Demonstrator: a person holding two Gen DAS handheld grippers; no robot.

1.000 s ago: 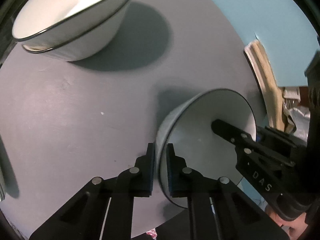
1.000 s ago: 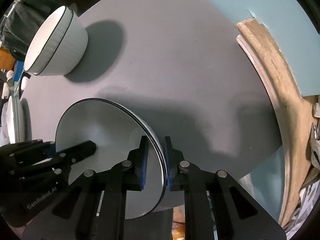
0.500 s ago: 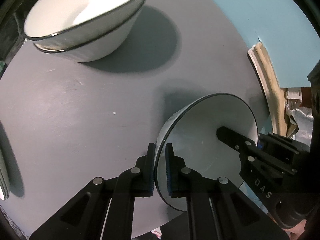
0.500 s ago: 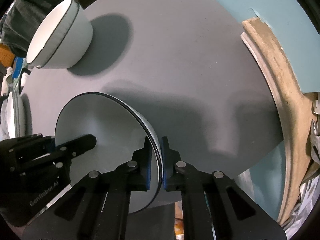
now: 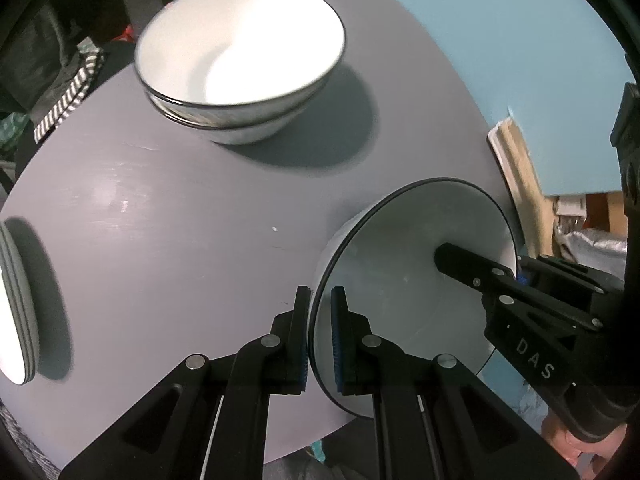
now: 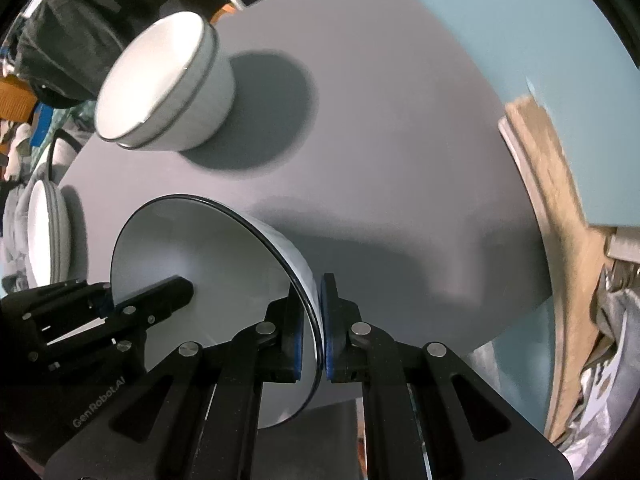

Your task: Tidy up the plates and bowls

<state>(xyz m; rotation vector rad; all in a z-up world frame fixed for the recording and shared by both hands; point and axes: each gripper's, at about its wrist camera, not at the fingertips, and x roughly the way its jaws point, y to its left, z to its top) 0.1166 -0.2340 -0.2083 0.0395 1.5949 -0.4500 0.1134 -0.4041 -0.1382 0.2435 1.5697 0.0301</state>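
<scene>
A white bowl with a dark rim is held between both grippers above the grey round table. My left gripper is shut on its left rim. My right gripper is shut on the opposite rim of the bowl. Each gripper shows in the other's view, the right one and the left one. Two nested white bowls stand at the far side of the table, also in the right wrist view. A stack of plates lies at the left edge.
A blue wall stands behind the table. A wooden frame edge runs along the right. Clothes and dark clutter lie beyond the table's far left. The plates also show in the right wrist view.
Both grippers have lifted the held bowl and pulled back, so the nested bowls and the plate stack now sit more fully in view. The right gripper has closed tighter on the rim.
</scene>
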